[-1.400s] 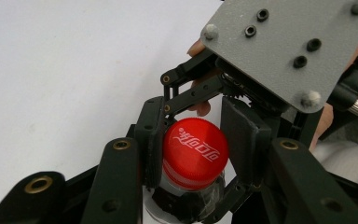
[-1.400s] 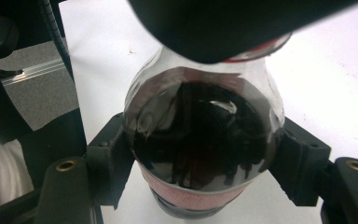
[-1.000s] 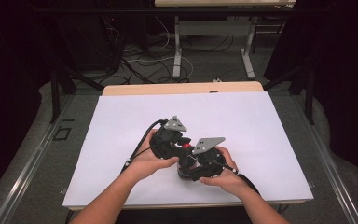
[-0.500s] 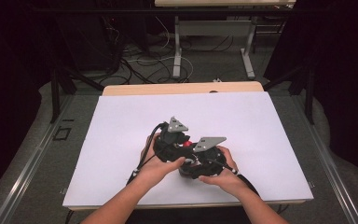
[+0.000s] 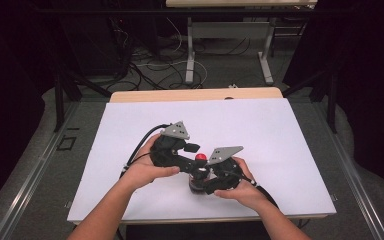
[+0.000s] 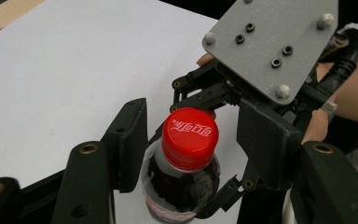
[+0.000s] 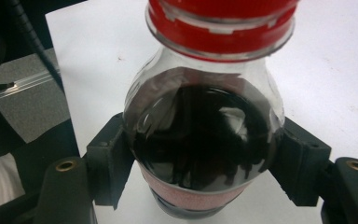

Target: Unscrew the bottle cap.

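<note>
The right gripper (image 7: 200, 186) has its jaws clamped on the body of a small cola bottle (image 7: 200, 140), pads pressed to either side below the shoulder, holding it upright on the white table (image 5: 280, 130) near the front edge, about midway along it. The left gripper (image 6: 191, 144) stands open around the red cap (image 6: 189, 137), its jaws on either side with gaps showing. This looks like the unscrewing step, with the cap not yet gripped. Next, I'd judge, the left jaws must close squarely on the cap and twist while the right holds the bottle firm.
</note>
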`<state>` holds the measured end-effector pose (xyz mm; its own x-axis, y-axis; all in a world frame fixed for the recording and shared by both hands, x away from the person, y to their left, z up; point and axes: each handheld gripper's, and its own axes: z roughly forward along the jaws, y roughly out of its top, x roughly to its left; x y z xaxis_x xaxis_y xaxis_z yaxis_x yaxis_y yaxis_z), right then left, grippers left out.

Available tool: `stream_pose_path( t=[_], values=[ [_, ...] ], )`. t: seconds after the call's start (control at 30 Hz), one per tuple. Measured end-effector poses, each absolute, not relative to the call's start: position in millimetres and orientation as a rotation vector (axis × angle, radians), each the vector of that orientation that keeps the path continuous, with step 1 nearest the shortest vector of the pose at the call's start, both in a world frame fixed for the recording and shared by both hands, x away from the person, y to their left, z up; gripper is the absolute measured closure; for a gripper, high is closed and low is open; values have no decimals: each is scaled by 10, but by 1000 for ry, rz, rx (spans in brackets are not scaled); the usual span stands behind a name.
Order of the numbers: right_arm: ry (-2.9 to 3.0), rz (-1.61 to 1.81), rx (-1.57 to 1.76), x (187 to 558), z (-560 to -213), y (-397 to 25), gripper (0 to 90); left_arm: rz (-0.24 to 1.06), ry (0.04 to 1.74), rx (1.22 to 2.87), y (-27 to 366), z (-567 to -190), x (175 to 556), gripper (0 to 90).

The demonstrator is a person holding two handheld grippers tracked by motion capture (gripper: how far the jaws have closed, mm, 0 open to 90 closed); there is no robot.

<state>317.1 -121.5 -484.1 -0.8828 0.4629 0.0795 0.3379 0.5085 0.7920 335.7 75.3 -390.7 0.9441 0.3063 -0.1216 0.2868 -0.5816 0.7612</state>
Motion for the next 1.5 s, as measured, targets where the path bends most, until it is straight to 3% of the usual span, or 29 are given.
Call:
stream_pose_path(
  t=[0.23,0.53,0.83,1.27,1.4,1.5],
  values=[
    [2606,1347,684,3158,-4823,-1216,298,2,370,2230,770,-3946,3418,521],
    [2640,1327,655,3146,-4829,-1200,299,-45,358,2230,714,-3988,3459,537],
    [2635,1327,656,3136,-4846,-1178,299,-32,371,2235,643,-4008,3430,615],
    [2553,1280,712,3145,-4840,-1187,299,226,793,2132,448,-3986,3153,620],
    [2558,1278,730,3149,-4840,-1195,298,214,768,2139,453,-3992,3188,608],
    [2546,1280,737,3157,-4850,-1203,298,182,752,2125,498,-3986,3219,537]
  ],
)
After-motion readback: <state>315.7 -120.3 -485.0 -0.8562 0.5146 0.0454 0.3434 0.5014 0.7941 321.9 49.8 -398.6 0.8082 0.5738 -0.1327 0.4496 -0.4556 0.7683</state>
